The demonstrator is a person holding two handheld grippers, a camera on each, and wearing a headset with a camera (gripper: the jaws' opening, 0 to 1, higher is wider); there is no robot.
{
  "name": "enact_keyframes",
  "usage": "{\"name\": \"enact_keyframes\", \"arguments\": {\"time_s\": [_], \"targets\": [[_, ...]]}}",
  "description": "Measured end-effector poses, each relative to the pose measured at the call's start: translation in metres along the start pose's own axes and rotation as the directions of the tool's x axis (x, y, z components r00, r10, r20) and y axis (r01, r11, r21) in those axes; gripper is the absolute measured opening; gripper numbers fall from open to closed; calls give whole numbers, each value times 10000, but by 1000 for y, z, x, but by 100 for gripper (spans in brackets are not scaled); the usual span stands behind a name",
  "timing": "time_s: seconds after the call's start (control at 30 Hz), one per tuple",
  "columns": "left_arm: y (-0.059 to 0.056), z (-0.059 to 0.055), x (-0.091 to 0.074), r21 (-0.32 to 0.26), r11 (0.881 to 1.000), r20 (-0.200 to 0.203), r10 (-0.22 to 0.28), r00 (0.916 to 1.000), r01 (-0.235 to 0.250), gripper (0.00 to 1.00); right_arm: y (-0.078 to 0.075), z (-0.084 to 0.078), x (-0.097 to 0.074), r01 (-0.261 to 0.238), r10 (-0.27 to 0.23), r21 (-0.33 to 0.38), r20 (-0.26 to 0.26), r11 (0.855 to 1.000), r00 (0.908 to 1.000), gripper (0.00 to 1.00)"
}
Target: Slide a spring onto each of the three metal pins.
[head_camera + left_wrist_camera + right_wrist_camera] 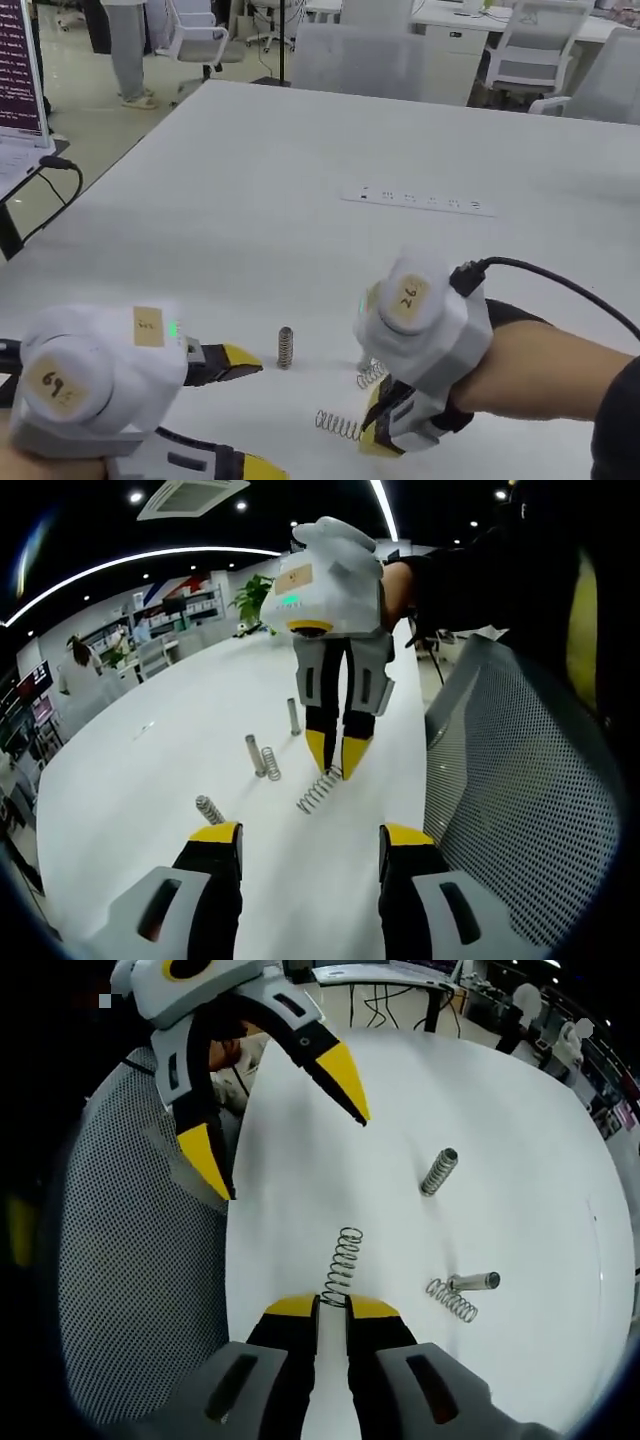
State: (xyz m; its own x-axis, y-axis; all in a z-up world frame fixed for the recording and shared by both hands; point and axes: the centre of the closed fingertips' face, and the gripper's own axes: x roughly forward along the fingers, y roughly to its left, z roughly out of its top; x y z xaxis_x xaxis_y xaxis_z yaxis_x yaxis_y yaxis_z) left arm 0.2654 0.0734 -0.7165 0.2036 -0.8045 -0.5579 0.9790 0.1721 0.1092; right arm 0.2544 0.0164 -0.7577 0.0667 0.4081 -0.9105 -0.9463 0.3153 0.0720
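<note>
Spring pickup at the near table edge.

Right gripper (333,1306): the jaws are closed to a narrow gap, and the near end of the loose spring (343,1260) sits pinched between the tips. The rest of this spring lies flat on the table (250,180) and points straight away from the tips.

Left gripper (310,835): the jaws are spread wide over bare table surface. It faces the right gripper across the work.

Pin positions:
- The fitted pin (208,808) carries a spring and stands just ahead of one jaw tip of the left gripper.
- The bare pin (255,755) stands further ahead, level with the right gripper's tips and off to one side of them. The second spring (270,763) is just beside it.
- The far pin (294,716) is also bare and stands behind the right gripper's tips.

Edges and room: the table edge runs close beside both grippers on the side away from the pins. A mesh chair (520,780) sits immediately past that edge. On the pin side the table is open, flat surface out to a power strip (420,200), which is well apart from both grippers.
</note>
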Motion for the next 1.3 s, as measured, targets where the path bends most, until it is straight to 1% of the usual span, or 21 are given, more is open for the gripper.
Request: {"name": "enact_keyframes", "arguments": {"time_s": [0.1,0.23,0.33,0.43,0.57,0.7,0.8,0.9,1.0,1.13,1.23,1.3], "targets": [[-2,4,2,67,9999,108,-112,9999,111,47,5,10,-7,-90,93,-183,167,9998,9998,8],[-4,7,5,227,9994,126,-259,9996,256,43,11,20,-13,-164,175,-458,230,9988,9996,8],[-6,10,8,555,9975,143,-435,9990,427,38,16,27,-17,-306,324,-656,276,9974,9991,8],[-8,11,10,736,9957,120,-576,9983,566,35,20,30,-20,-441,461,-887,201,9951,9987,8],[-13,11,13,1227,9888,4,-862,9963,855,28,22,31,-22,-567,580,-1081,87,9925,9983,8],[-16,8,15,1720,9793,-188,-1052,9943,1069,21,25,30,-23,-718,709,-1233,-121,9898,9974,8],[-19,9,16,1935,9737,-238,-1181,9927,1204,16,28,30,-23,-817,797,-1309,-202,9880,9966,8],[-21,9,17,2193,9673,-280,-1243,9919,1274,10,29,30,-22,-898,875,-1294,-235,9875,9959,8],[-20,8,19,2443,9618,-400,-1173,9923,1235,5,30,30,-23,-920,892,-1295,-278,9873,9956,8],[-21,7,21,2541,9585,-492,-1205,9915,1291,4,31,29,-24,-932,902,-1251,-294,9878,9955,8],[-21,7,21,2512,9598,-506,-1162,9919,1253,3,30,30,-25,-876,855,-1218,-222,9887,9961,8],[-20,7,21,2458,9616,-487,-1139,9923,1224,3,29,32,-28,-821,816,-1184,-85,9896,9966,8]]}}
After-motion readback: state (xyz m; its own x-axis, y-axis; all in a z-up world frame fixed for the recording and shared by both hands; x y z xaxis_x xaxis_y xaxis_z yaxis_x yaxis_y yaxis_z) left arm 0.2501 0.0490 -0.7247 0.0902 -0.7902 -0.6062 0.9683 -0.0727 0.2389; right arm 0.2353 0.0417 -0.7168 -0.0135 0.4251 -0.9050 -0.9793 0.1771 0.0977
